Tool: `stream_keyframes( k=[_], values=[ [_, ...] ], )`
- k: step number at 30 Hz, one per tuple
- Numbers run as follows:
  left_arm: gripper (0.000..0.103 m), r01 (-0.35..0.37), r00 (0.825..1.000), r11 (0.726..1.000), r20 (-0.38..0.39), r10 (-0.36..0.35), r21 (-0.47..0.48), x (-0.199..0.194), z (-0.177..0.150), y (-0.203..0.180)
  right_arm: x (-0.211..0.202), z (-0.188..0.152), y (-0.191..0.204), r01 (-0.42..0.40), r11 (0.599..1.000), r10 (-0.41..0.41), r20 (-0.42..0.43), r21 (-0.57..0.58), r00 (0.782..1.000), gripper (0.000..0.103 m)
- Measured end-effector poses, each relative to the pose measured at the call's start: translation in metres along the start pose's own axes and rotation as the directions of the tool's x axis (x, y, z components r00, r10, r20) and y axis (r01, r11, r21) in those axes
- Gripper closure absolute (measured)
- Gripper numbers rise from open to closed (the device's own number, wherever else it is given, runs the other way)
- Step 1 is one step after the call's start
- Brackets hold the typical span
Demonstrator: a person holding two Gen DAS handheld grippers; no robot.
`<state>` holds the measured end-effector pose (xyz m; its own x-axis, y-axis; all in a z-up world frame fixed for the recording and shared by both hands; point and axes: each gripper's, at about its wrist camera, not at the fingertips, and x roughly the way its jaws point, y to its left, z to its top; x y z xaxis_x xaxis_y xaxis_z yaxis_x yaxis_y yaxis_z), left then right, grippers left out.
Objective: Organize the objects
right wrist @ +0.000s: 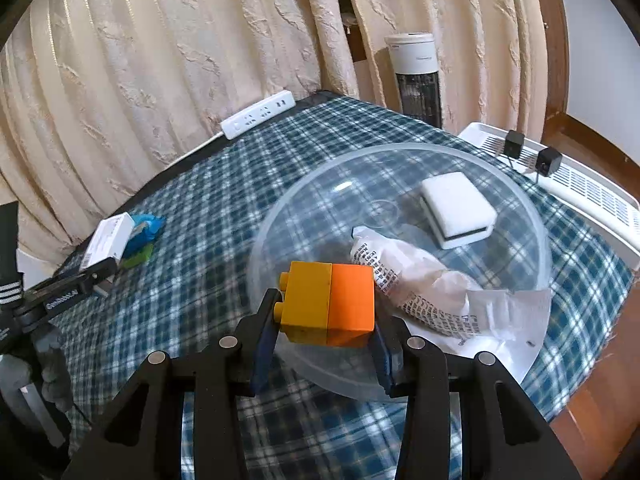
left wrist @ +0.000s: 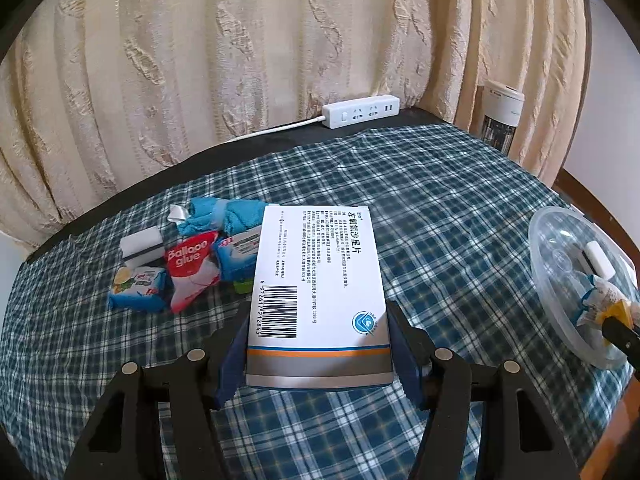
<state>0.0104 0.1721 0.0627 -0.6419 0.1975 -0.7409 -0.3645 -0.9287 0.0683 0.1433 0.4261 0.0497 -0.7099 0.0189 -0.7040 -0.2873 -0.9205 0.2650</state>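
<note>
My left claw is clamped on the white medicine box, both pads pressed to its long sides, the box held flat above the checked cloth. Just ahead and left of that claw sits the pile: red balloon glue packet, blue snack packet, white sponge, blue rolled cloth. Ahead and right of the box, the cloth is bare all the way to the power strip at the bench's back edge by the curtain.

Right claw is gripping the yellow-and-orange block, hanging over the near rim of the clear bowl. Inside the bowl, beyond the claw: a crumpled printed wrapper and a white sponge block. The bowl's left side is open cloth. The bench's right edge runs close beside the bowl, with a white slatted appliance past it.
</note>
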Motion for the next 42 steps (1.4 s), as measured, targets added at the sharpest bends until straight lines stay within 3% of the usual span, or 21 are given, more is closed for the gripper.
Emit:
stream_keyframes(
  k=[14, 19, 24, 27, 36, 39, 42],
  values=[
    [0.037, 0.05, 0.999, 0.996, 0.002, -0.05, 0.076, -0.002, 0.003, -0.036, 0.0, -0.001, -0.005, 0.058, 0.998, -0.057, 0.013, -0.024, 0.998, 0.058],
    [0.037, 0.072, 0.997, 0.993, 0.003, -0.073, 0.091, -0.003, 0.003, -0.044, -0.007, 0.0, -0.004, 0.025, 0.999, -0.024, 0.042, -0.03, 0.999, 0.058],
    [0.037, 0.05, 0.999, 0.997, 0.004, -0.05, 0.062, 0.002, 0.006, -0.034, -0.019, 0.0, 0.003, 0.003, 0.999, 0.003, 0.105, -0.054, 0.994, 0.058],
    [0.031, 0.033, 0.999, 0.999, -0.003, -0.033, 0.03, 0.011, 0.009, -0.025, -0.023, 0.0, 0.007, -0.005, 0.998, 0.014, 0.14, -0.063, 0.99, 0.058],
    [0.031, 0.018, 1.0, 1.0, -0.012, -0.018, 0.025, 0.02, 0.009, -0.02, -0.02, 0.002, 0.005, -0.033, 0.998, 0.041, 0.152, -0.055, 0.988, 0.057],
    [0.013, 0.03, 0.999, 0.999, -0.026, -0.029, 0.033, 0.026, 0.008, -0.021, -0.019, 0.002, 0.004, -0.042, 0.998, 0.049, 0.151, -0.05, 0.987, 0.057],
    [0.012, 0.008, 0.999, 0.998, -0.031, -0.007, 0.057, 0.033, 0.003, -0.022, -0.018, 0.002, 0.004, -0.051, 0.997, 0.058, 0.15, -0.051, 0.987, 0.055]
  ],
)
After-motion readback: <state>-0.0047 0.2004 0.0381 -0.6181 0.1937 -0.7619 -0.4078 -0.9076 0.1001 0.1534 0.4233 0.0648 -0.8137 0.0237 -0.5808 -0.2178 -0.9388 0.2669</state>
